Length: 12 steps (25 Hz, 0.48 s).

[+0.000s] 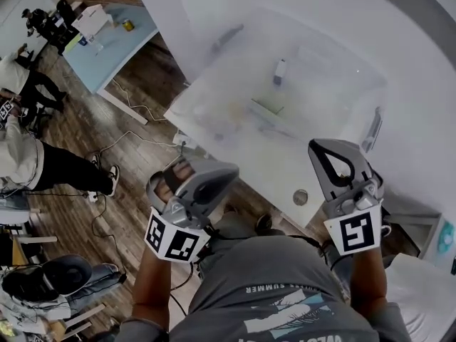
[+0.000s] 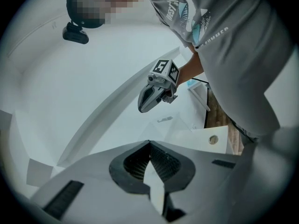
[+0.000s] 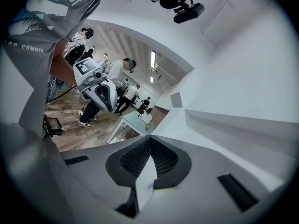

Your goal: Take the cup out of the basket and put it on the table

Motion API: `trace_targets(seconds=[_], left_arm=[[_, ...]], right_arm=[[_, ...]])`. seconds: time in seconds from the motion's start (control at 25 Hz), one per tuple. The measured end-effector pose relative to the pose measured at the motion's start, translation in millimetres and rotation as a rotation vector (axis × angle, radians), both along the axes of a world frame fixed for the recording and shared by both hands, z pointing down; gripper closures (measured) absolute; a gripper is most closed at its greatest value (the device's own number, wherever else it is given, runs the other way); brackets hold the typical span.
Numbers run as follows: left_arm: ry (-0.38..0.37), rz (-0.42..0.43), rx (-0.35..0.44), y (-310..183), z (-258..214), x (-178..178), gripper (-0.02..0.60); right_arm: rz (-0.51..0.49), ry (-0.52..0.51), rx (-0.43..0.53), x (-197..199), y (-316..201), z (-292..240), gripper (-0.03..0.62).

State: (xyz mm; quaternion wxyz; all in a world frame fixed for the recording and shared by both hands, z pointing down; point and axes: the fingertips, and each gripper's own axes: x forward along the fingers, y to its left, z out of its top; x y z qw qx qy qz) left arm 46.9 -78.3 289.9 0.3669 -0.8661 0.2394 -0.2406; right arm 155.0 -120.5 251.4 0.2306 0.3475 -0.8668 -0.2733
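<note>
head view first: both forearms reach out from the grey t-shirt (image 1: 285,276), elbows tucked in, each hand wrapped round a handle. left gripper (image 1: 226,171) leans toward the right of the picture, over the near corner of the white table (image 1: 285,169) and the wooden floor (image 1: 135,127). right gripper (image 1: 319,148) points almost straight ahead over the table's near edge, near a round cable hole (image 1: 300,197). farther up the table stands the basket (image 1: 356,98), a hazy see-through box, well apart from both grippers. a small pale upright thing inside it (likely the cup (image 1: 279,71), though too blurred to be sure) sits near the middle. a light-blue table (image 1: 107,45) and people (image 1: 28,155) are off to the left.

left gripper view: jaws pressed together, nothing between them. the right gripper hangs beyond, held nearly level over the white tabletop.

right gripper view: jaws pressed tight, nothing pinched. the left gripper shows beyond, with the floor and people behind it.
</note>
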Motion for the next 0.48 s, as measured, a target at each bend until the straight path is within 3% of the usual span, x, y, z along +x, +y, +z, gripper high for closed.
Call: trace_targets(seconds=[0.48], left_arm=[[0.028, 0.01, -0.036, -59.1, 16.4, 0.5, 0.572]], right_arm=[[-0.021, 0.011, -0.017, -13.4, -72.3, 7.1, 0.583]])
